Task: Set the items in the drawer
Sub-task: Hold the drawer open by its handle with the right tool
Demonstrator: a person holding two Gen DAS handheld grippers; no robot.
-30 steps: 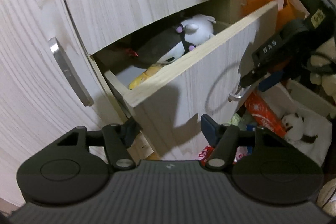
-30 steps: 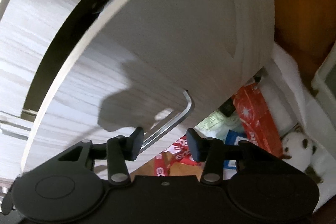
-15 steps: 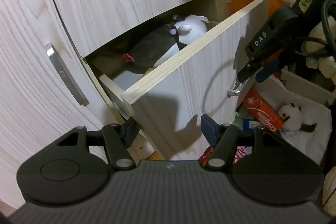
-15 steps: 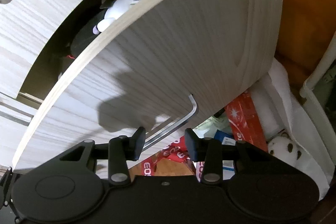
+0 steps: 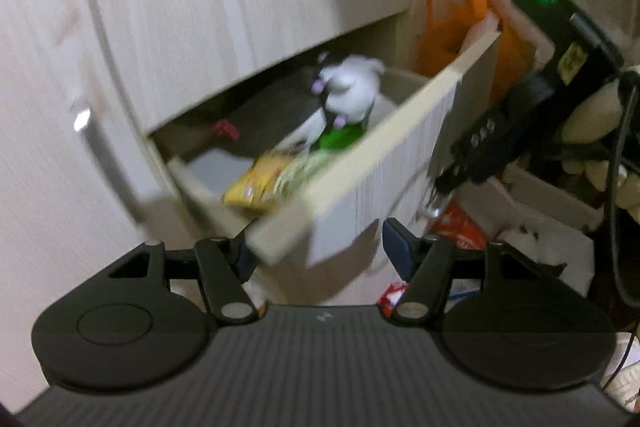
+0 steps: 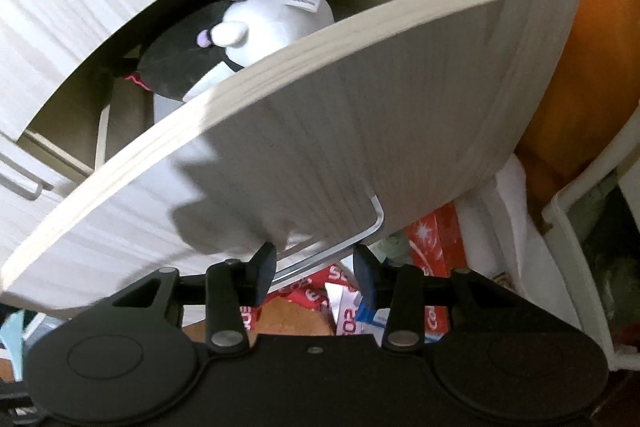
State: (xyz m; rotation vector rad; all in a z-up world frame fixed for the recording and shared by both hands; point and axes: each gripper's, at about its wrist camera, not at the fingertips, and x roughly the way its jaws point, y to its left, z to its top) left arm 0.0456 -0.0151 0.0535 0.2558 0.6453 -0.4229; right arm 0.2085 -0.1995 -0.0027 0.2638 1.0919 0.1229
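Drawer (image 5: 372,163) hanging open across mid-frame in the left wrist view, front panel running on a long slant from lower left up to upper right, open mouth facing the top of the frame; same slant in the right wrist view, drawer (image 6: 320,147) filling the centre, top edge rising from the left border to the upper right corner.

Inside, toward upper centre, a black-and-white plush toy (image 5: 348,91) lying with white head uppermost, dark body trailing down-left; below it a yellow snack packet (image 5: 256,183) just behind the front panel, and something green (image 5: 340,137), too blurred to name; plush toy (image 6: 256,23) peeking over the panel edge in the right wrist view.

Left gripper (image 5: 316,247) low in the frame, fingers spread wide with nothing between them but the lower corner of the drawer front, no contact readable through the blur.

Right gripper (image 6: 314,265) parted too, not clamped; metal handle (image 6: 340,247) of the drawer running slantwise through the gap, lying near the left-hand finger (image 6: 262,263), touching or not impossible to say; from the left wrist view, right gripper (image 5: 444,183) arriving from the right edge, tip at the handle (image 5: 434,209).

Orange bag (image 6: 580,59) behind the drawer at upper right; red boxes (image 6: 432,239) on the floor, lower right beneath the panel.
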